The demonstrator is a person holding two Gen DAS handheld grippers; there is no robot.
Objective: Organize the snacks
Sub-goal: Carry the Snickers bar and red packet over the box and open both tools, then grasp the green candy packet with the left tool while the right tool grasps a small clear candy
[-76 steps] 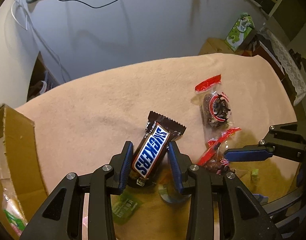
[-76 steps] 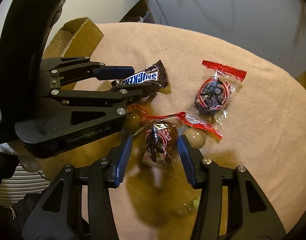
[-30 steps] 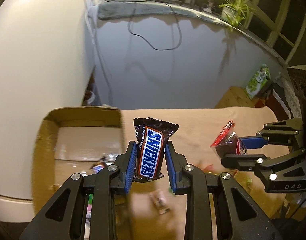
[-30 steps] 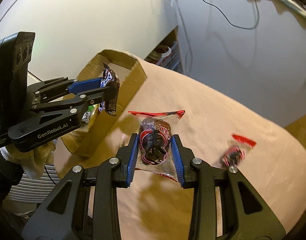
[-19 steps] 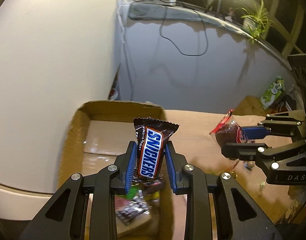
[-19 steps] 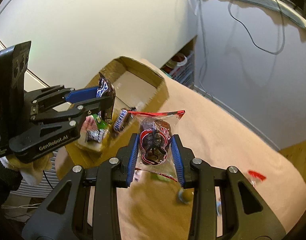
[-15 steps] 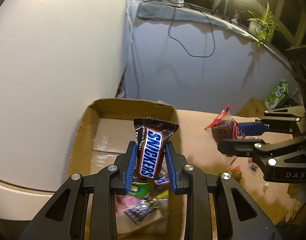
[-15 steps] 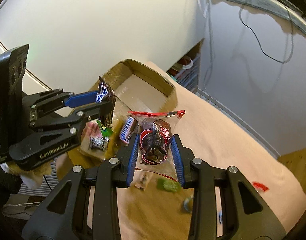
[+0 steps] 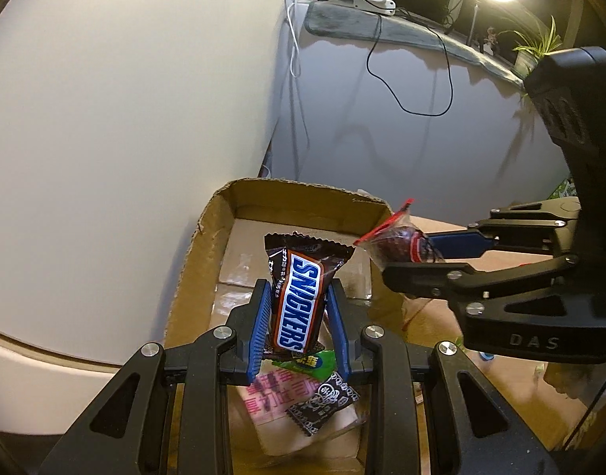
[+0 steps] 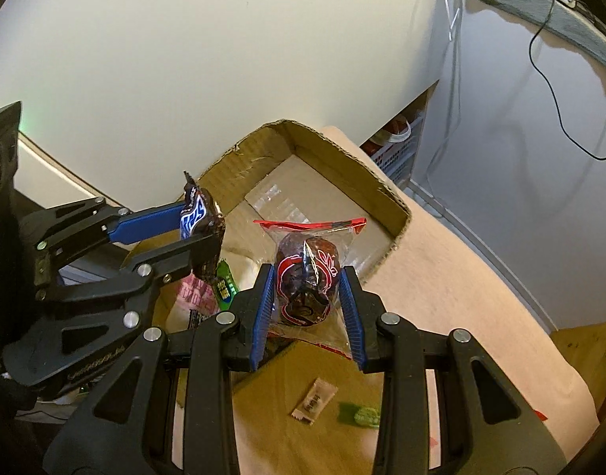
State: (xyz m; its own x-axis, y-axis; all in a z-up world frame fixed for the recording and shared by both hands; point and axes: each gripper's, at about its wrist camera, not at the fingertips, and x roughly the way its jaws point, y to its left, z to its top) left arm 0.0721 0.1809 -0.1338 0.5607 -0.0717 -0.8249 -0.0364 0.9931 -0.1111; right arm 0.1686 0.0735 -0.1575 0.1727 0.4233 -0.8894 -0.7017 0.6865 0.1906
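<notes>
Left hand-held gripper [image 9: 299, 324] is pinching a Snickers bar [image 9: 301, 297] upright between its blue pads, hanging over the open cardboard box [image 9: 208, 237] – you can see a pink packet [image 9: 279, 396], a green wrapper [image 9: 309, 362] and a dark patterned wrapper [image 9: 323, 401] already lying inside. Over on the right, the right hand-held gripper [image 10: 307, 308] is clamped on a clear red-edged candy packet [image 10: 307, 273], held up over the box's near corner by the peach-covered tabletop [image 10: 461, 277] – a small tan sachet [image 10: 315, 400] and a green candy [image 10: 362, 415] lie on the cloth below it.
</notes>
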